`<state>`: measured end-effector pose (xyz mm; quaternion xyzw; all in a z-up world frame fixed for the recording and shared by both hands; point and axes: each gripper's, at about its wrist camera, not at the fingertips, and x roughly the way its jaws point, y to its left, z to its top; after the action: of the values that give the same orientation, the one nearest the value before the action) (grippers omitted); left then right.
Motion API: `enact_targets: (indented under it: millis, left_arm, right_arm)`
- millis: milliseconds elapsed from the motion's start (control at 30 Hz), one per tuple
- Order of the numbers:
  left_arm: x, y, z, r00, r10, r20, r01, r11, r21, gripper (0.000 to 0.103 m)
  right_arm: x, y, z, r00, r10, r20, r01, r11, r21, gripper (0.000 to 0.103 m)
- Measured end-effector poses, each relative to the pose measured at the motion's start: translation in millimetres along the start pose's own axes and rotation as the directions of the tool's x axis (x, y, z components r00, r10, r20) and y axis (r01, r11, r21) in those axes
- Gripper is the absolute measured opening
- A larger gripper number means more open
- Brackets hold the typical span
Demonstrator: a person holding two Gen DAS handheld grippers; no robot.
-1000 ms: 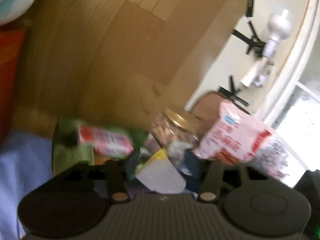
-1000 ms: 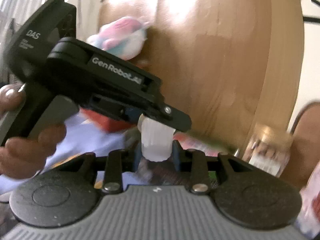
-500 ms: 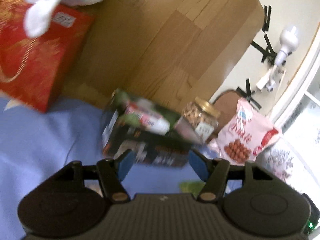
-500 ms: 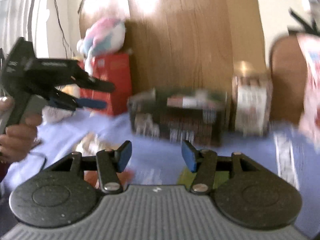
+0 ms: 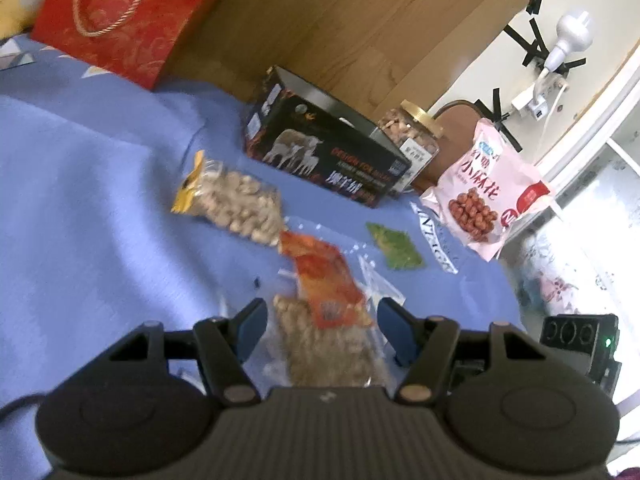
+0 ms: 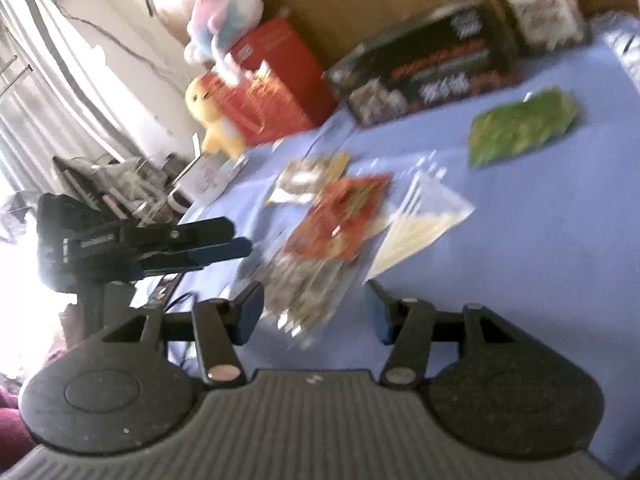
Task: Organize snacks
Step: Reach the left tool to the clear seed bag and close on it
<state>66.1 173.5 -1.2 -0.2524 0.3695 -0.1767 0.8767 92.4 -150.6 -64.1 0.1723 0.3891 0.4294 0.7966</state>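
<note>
My left gripper [image 5: 322, 322] stands open low over the blue cloth [image 5: 100, 200]. A clear bag of nuts with a red label [image 5: 324, 292] lies between its fingers, and the pads do not press it. The same bag [image 6: 340, 220] lies just ahead of my open right gripper [image 6: 314, 310], with the left gripper [image 6: 236, 238] to its left. Further off are a yellow-topped nut bag [image 5: 232, 204], a green packet [image 5: 396, 246], a black box [image 5: 320, 156], a gold-lidded jar [image 5: 412, 136] and a pink snack bag [image 5: 484, 192].
A red gift bag [image 5: 120, 16] leans on the wooden board behind the cloth. Plush toys [image 6: 212, 116] sit beside it. An empty clear bag [image 6: 420, 220] lies right of the nuts. The cloth drops off past the pink bag.
A second ago each gripper had a small white thing between its fingers; now both are open with nothing gripped. Both have come down toward the cloth, and the right one has rolled.
</note>
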Motion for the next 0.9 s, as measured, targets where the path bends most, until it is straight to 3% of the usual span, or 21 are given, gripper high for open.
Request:
enact_targets:
  millis: [133,233,333,367,433,500,600,633,700,800,833,867,900]
  left_arm:
    - [-9.6,7.8,-8.9,0.999,0.048,0.002,-0.048,0.998,-0.034,0.062]
    - [0.5,15.9,-14.9,1.0,0.012,-0.027,-0.014,0.996,-0.084,0.062]
    - [8.7,8.1,-17.7,1.0,-0.01,-0.008,0.01,0.998,-0.066,0.064]
    - [12.4,6.3,-17.4,1.0,-0.021,-0.014,0.02,0.998,-0.066,0.06]
    - [20.1,6.4,-17.6,0.998,-0.05,-0.044,0.046,0.995,-0.086,0.041]
    - [24.8,9.7,-17.1,0.997,-0.051,-0.058,0.045,0.993,-0.108,0.023]
    - [24.2,20.2,-13.9,0.993,-0.101,-0.063,0.088,0.981,-0.175,0.024]
    - [23.9,24.2,-12.6,0.992,-0.111,-0.063,0.096,0.974,-0.205,0.028]
    - [24.1,32.6,-10.1,0.986,-0.156,-0.052,0.137,0.954,-0.266,0.052]
    - [27.9,38.8,-3.8,0.984,-0.175,-0.026,0.158,0.936,-0.313,0.053]
    - [29.9,39.0,-1.8,0.986,-0.168,-0.021,0.153,0.937,-0.315,0.051]
    - [32.2,39.0,-0.3,0.987,-0.157,-0.02,0.142,0.938,-0.316,0.04]
    - [35.0,39.1,0.3,0.989,-0.145,-0.026,0.129,0.939,-0.318,0.019]
  right_arm:
    - [2.7,3.7,-6.0,0.999,0.044,-0.024,-0.042,0.998,0.053,0.057]
    - [8.3,3.5,-4.1,0.998,0.06,-0.012,-0.059,0.995,0.082,0.054]
    - [19.4,-0.4,-3.0,0.997,0.07,-0.019,-0.068,0.99,0.12,0.033]
    - [22.6,-1.4,-2.7,0.998,0.069,-0.012,-0.067,0.989,0.129,0.026]
    - [28.2,-5.0,-2.3,0.997,0.076,-0.011,-0.074,0.986,0.15,0.017]
    - [27.8,-9.1,-2.8,0.996,0.085,-0.002,-0.084,0.983,0.164,0.014]
    - [23.6,-15.6,-3.0,0.994,0.107,0.02,-0.109,0.974,0.2,0.014]
    - [22.1,-16.8,-2.8,0.994,0.106,0.028,-0.11,0.972,0.206,0.016]
    - [20.8,-19.5,-2.2,0.992,0.121,0.038,-0.126,0.968,0.219,0.017]
    - [21.4,-20.1,-1.9,0.991,0.132,0.039,-0.137,0.964,0.227,0.017]
    - [21.8,-19.9,-1.8,0.99,0.134,0.039,-0.14,0.963,0.229,0.017]
    - [22.0,-19.9,-1.6,0.99,0.136,0.04,-0.141,0.963,0.231,0.017]
    - [21.7,-20.5,-1.6,0.989,0.139,0.042,-0.144,0.961,0.234,0.017]
